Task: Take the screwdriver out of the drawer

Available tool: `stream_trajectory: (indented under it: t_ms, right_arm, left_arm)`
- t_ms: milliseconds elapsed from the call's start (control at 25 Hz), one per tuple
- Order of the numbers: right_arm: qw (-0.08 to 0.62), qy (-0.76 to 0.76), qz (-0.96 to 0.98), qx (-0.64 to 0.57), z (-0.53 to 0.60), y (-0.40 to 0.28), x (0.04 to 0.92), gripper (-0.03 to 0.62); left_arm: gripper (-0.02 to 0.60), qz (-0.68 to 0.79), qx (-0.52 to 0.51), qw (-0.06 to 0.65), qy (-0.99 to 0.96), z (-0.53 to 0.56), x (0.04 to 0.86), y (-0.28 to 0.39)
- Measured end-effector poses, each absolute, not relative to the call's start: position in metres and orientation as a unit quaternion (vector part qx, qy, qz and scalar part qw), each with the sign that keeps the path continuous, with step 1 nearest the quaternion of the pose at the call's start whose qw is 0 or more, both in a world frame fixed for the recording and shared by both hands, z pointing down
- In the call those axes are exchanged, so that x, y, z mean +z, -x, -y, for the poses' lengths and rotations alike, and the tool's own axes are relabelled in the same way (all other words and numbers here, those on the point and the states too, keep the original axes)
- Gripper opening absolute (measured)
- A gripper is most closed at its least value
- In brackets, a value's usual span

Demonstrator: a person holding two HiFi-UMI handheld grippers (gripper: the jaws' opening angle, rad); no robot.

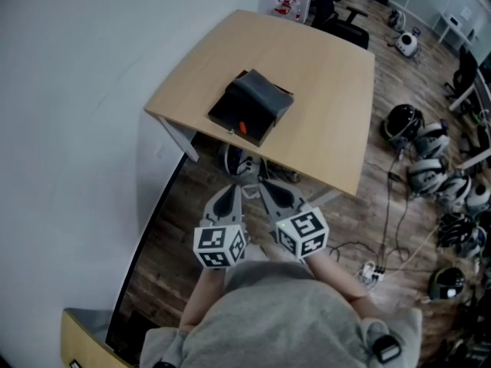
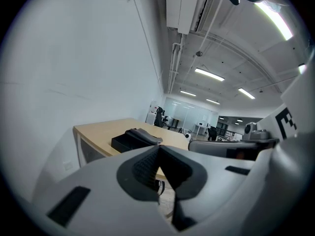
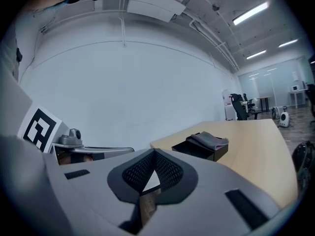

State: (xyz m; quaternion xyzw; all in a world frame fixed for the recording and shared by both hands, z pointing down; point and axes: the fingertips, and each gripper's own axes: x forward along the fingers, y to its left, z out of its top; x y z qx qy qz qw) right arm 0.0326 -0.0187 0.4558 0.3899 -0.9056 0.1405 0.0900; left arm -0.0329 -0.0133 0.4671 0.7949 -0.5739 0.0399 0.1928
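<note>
Facing a white wall (image 1: pixel 92 90) at the far left, with a pale wooden table (image 1: pixel 330 90) standing just beside it. Holding the left gripper (image 1: pixel 232 190) low in front of the chest, over the wood floor (image 1: pixel 169 236) and short of the table's near edge, jaws meeting tip to tip with nothing between them. Looking down on a black drawer box (image 1: pixel 265 94) sitting near the table's left corner, its drawer (image 1: pixel 230 117) standing pulled out toward the camera. Showing, at the front of that open drawer, what may be the screwdriver (image 1: pixel 243 126), an orange-red speck too small to confirm. Holding the right gripper (image 1: pixel 268 188) just beside the left, jaws likewise pressing shut on nothing, both tools pointing toward the table and well apart from the drawer. Catching, in the right gripper view, a grey folded layer (image 3: pixel 209 140) lying on top of the box. Taking in a black office chair (image 1: pixel 349 23) beyond the table's far edge. Ending at the far right with a cluster of helmets (image 1: pixel 427 176) and a white power strip (image 1: pixel 370 270) lying on the floor.
</note>
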Motion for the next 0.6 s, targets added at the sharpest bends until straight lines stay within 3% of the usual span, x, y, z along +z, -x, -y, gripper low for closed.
stream_trajectory:
  t_ms: [600]
  right_arm:
    - [0.092,-0.421,0.892,0.137,0.114,0.013,0.453,-0.002]
  left_arm:
    - [0.000,0.544,0.037,0.197,-0.814,0.109,0.468,0.079]
